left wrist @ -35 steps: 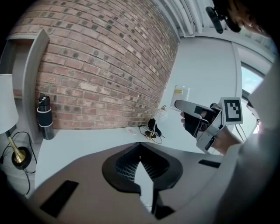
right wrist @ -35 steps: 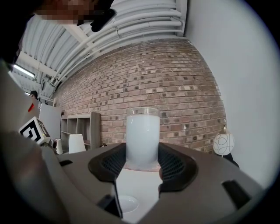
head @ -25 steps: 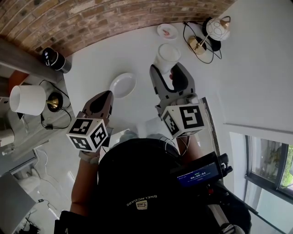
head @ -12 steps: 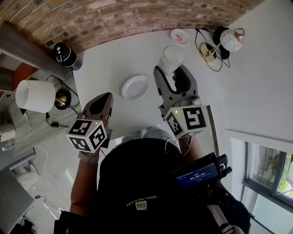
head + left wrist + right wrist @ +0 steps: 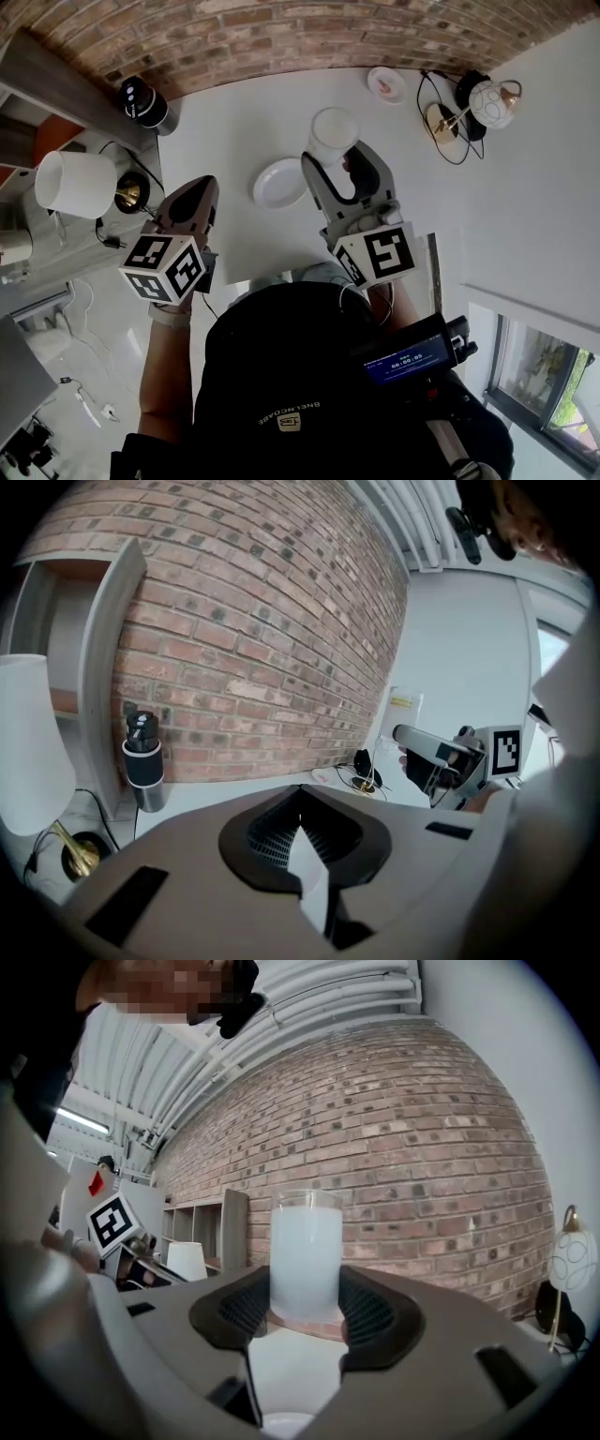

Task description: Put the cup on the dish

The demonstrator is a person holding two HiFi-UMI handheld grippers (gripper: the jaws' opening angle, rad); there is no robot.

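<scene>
A frosted white cup (image 5: 333, 129) hangs above the white table (image 5: 234, 122), and my right gripper (image 5: 335, 156) is shut on its lower part. In the right gripper view the cup (image 5: 306, 1252) stands upright between the two dark pads (image 5: 370, 1316) of my right gripper (image 5: 306, 1309). A small white dish (image 5: 279, 182) lies on the table just left of the cup; its rim shows as the dish (image 5: 286, 1424) under the jaws. My left gripper (image 5: 195, 195) hovers left of the dish. Seen from its own camera, the left gripper (image 5: 302, 844) is shut on nothing.
A black and silver cylinder (image 5: 142, 101) stands at the back left by the brick wall (image 5: 281, 37). A white lampshade (image 5: 75, 185) is at the far left. A small saucer (image 5: 385, 83) and a globe lamp with cables (image 5: 489, 101) are at the back right.
My right gripper has carried the cup leftward, closer to the dish. The left gripper has stayed shut and shifted only slightly.
</scene>
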